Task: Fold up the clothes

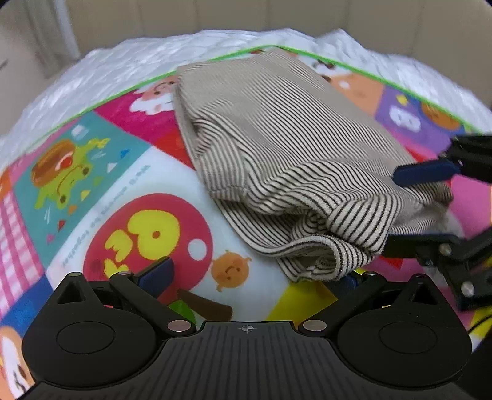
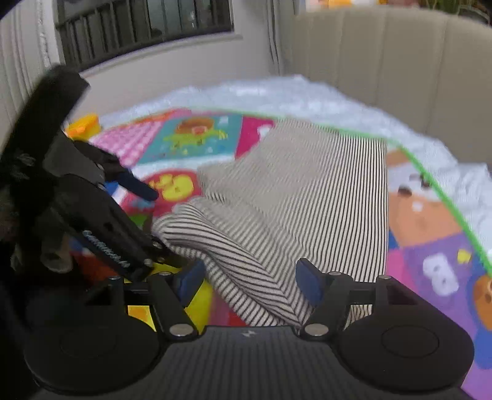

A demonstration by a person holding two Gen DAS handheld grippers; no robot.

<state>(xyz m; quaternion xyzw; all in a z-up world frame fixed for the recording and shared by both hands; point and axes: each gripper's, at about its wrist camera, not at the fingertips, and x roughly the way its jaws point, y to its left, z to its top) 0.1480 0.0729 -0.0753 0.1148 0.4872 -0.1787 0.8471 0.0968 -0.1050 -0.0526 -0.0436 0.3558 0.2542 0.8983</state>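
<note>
A beige shirt with thin dark stripes [image 1: 276, 129] lies folded on a colourful play mat [image 1: 129, 184]; its near end is bunched into a thick roll. My left gripper [image 1: 252, 278] stands wide open just in front of that roll. Its right pad sits partly hidden at the hem. My right gripper [image 1: 392, 214] comes in from the right with one blue pad above the roll and one finger below it. In the right wrist view the shirt [image 2: 307, 190] runs between the right gripper [image 2: 250, 281] pads. A slit of mat shows beside the left pad. The left gripper [image 2: 163, 224] is at the left.
The mat has a green border [image 1: 215, 60] and lies on a white quilted cover [image 1: 92, 70]. Beige padded panels [image 2: 399, 61] rise behind it. A small yellow object [image 2: 83, 126] sits at the mat's far left corner below a barred window [image 2: 144, 27].
</note>
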